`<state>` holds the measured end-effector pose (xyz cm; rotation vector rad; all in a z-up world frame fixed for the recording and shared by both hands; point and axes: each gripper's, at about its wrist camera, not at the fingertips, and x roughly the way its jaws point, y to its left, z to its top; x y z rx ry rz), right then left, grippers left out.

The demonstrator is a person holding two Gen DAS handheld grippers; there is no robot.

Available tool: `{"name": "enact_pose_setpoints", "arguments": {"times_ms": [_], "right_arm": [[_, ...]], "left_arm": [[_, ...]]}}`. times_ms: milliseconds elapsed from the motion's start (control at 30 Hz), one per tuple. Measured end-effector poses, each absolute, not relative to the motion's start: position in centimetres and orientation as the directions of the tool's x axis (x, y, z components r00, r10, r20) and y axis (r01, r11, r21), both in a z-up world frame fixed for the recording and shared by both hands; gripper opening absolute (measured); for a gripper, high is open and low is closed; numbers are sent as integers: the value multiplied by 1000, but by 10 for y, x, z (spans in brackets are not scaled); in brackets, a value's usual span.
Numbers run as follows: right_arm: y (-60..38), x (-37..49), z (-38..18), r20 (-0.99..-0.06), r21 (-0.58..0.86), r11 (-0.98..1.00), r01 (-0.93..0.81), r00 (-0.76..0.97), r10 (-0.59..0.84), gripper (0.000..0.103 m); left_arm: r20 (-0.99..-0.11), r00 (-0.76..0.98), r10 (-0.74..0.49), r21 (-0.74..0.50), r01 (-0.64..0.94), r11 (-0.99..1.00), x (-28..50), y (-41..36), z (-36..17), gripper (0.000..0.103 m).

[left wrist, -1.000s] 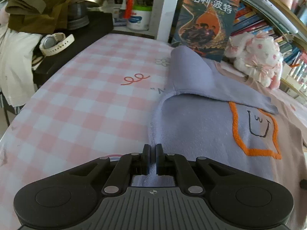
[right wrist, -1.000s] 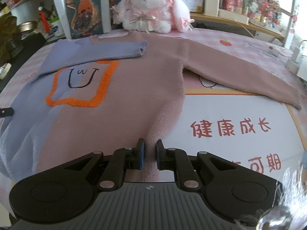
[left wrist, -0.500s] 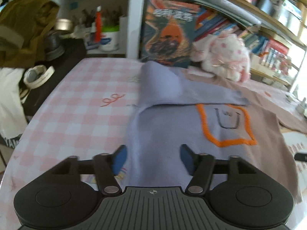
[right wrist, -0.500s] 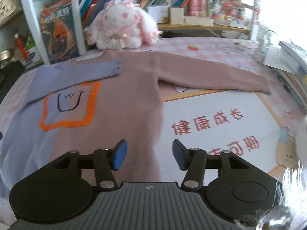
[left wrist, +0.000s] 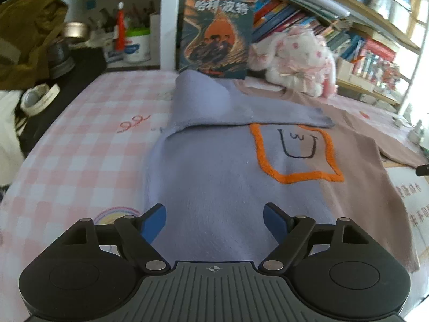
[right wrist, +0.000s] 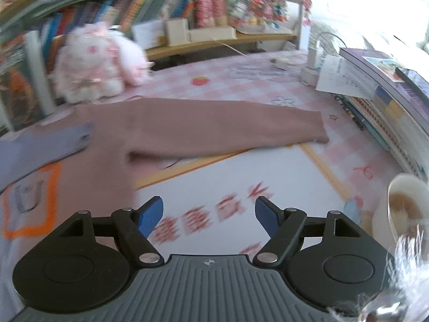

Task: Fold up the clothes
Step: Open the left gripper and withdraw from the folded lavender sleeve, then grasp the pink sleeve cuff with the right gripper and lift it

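Both claws let go of the hem and are opening, empty; left claw and right claw hang over the sweater, whose pink sleeve runs lengthwise toward the bench's right edge.

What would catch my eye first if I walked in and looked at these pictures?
Probably the two-tone sweater spread on the pink checked tablecloth, lilac on one half and dusty pink on the other, with an orange-outlined smiley patch on its chest. Its lilac sleeve is already folded across the body, while the pink sleeve lies stretched out sideways. Behind it sits a fluffy white and pink plush toy by the crowded bookshelves.
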<state>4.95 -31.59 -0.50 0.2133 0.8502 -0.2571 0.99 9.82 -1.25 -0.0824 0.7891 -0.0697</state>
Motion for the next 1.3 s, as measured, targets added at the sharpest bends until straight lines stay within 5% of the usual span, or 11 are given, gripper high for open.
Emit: {"name": "enact_pose_setpoints", "arguments": {"times_ms": [633, 967, 1133, 1300], "right_arm": [[-470, 135, -28, -818, 112, 917, 382, 560, -133, 71], [-481, 140, -36, -825, 155, 923, 352, 561, -75, 69], [-490, 141, -35, -798, 292, 896, 335, 602, 35, 66], [-497, 142, -31, -804, 268, 869, 416, 593, -37, 63]], "left_arm": [[-754, 654, 61, -31, -128, 991, 0, -8, -15, 83], [-757, 645, 106, -9, -172, 985, -6, -30, -11, 83], [-756, 644, 116, -3, -181, 984, -10, -35, -10, 83], [-751, 648, 131, -7, -206, 979, -16, -35, -8, 83]]}}
